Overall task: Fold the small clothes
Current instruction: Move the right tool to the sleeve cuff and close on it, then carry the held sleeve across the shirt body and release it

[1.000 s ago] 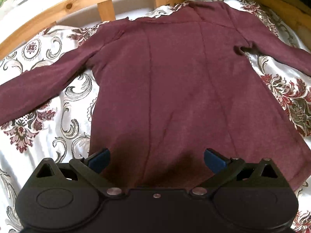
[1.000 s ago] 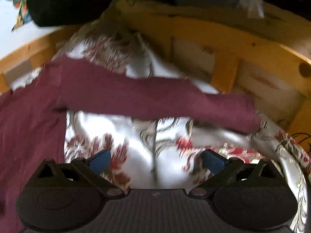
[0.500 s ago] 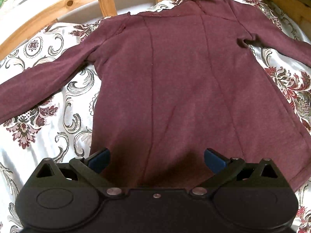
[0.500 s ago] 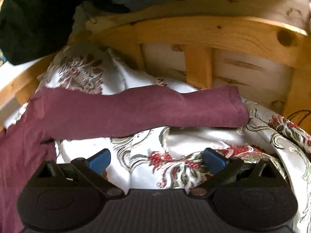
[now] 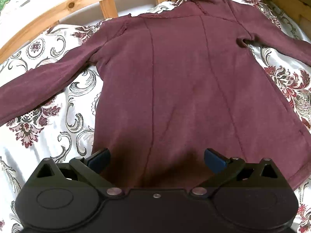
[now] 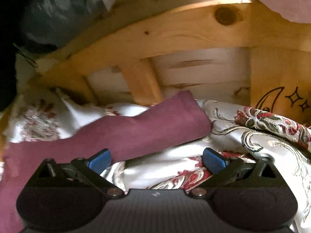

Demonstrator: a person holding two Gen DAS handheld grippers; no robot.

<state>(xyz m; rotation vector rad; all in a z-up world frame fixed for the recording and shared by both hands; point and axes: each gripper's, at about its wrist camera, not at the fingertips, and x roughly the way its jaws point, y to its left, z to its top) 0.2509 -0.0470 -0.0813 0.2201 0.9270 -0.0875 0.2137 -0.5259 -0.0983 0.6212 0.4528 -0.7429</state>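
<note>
A maroon long-sleeved top (image 5: 175, 89) lies flat on a white floral bedspread (image 5: 48, 116), both sleeves spread out to the sides. My left gripper (image 5: 156, 159) is open and empty, just above the top's hem. In the right wrist view the top's right sleeve (image 6: 136, 134) runs across the bedspread, its cuff near the wooden frame. My right gripper (image 6: 156, 159) is open and empty, close to the sleeve, with its left fingertip (image 6: 100, 160) over the sleeve's lower edge.
A wooden slatted bed frame (image 5: 108, 5) curves behind the top's collar. In the right wrist view the frame (image 6: 175, 33) stands close behind the cuff, with a moon and stars drawing (image 6: 281, 101) on its right post. Dark bundled items (image 6: 48, 15) sit above the frame.
My right gripper has moved right along the sleeve and closer to its cuff. My left gripper has shifted slightly, so the top sits lower in view. Both stay open.
</note>
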